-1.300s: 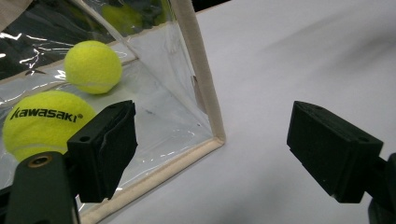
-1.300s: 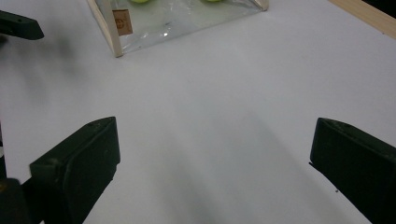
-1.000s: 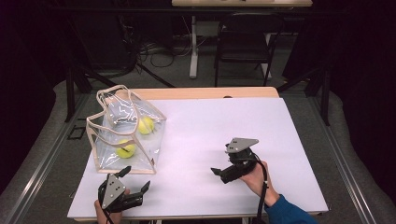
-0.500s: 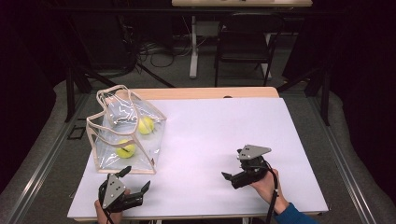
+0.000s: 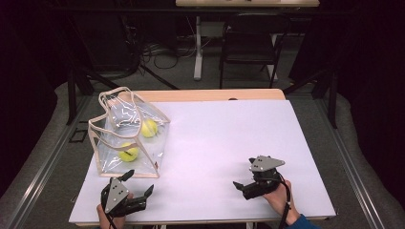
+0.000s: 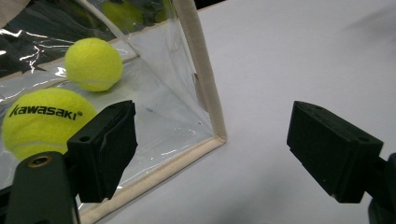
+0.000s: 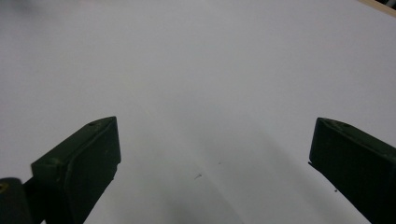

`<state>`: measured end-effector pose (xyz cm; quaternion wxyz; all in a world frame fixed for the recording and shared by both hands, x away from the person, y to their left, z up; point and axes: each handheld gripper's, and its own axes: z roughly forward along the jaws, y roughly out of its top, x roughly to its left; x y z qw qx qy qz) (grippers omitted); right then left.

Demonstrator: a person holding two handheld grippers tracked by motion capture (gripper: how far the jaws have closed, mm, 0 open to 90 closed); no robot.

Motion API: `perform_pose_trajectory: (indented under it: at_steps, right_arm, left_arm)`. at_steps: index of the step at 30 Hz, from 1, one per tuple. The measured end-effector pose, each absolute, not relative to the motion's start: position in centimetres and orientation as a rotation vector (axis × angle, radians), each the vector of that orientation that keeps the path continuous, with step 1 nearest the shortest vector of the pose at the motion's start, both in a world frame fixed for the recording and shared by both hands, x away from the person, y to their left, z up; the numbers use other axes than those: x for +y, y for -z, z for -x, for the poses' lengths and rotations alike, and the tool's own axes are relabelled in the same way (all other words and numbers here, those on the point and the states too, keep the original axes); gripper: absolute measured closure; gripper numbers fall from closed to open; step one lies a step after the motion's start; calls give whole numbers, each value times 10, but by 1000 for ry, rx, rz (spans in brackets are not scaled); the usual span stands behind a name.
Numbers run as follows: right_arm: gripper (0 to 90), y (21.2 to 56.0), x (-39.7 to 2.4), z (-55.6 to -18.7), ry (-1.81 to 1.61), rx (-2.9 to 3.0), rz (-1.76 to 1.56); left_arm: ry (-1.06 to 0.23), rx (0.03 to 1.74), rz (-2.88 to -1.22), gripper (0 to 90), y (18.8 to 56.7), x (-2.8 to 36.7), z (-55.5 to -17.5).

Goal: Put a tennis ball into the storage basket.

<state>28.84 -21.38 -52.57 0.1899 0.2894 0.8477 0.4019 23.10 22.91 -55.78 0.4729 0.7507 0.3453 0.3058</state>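
The right hand-held gripper point(image 5: 241, 185) has moved back toward the person, jaws wide. The left hand-held gripper point(image 5: 138, 187) stays wide beside the clear bag point(image 5: 128, 138). Its jaw hides part of one yellow ball point(image 6: 44, 120).

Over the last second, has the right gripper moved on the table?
Yes. The right gripper has drawn back toward the person's edge of the white table and slightly rightward, farther from the clear bag, which stayed put.

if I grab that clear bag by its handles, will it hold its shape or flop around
The clear bag looks like thin wrinkled plastic with soft fabric trim, so it would probably sag and crease. The two tennis balls lie loose inside and would likely roll to the lowest corner, swinging it. It seems light.
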Motion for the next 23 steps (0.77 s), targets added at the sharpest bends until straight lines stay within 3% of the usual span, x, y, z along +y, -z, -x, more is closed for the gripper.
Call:
perform_pose_trajectory:
  at_steps: [23]
  right_arm:
    - [9,541,-232,-269,-1151,2316,-844]
  left_arm:
    - [-740,842,-1862,162,559,229,-232]
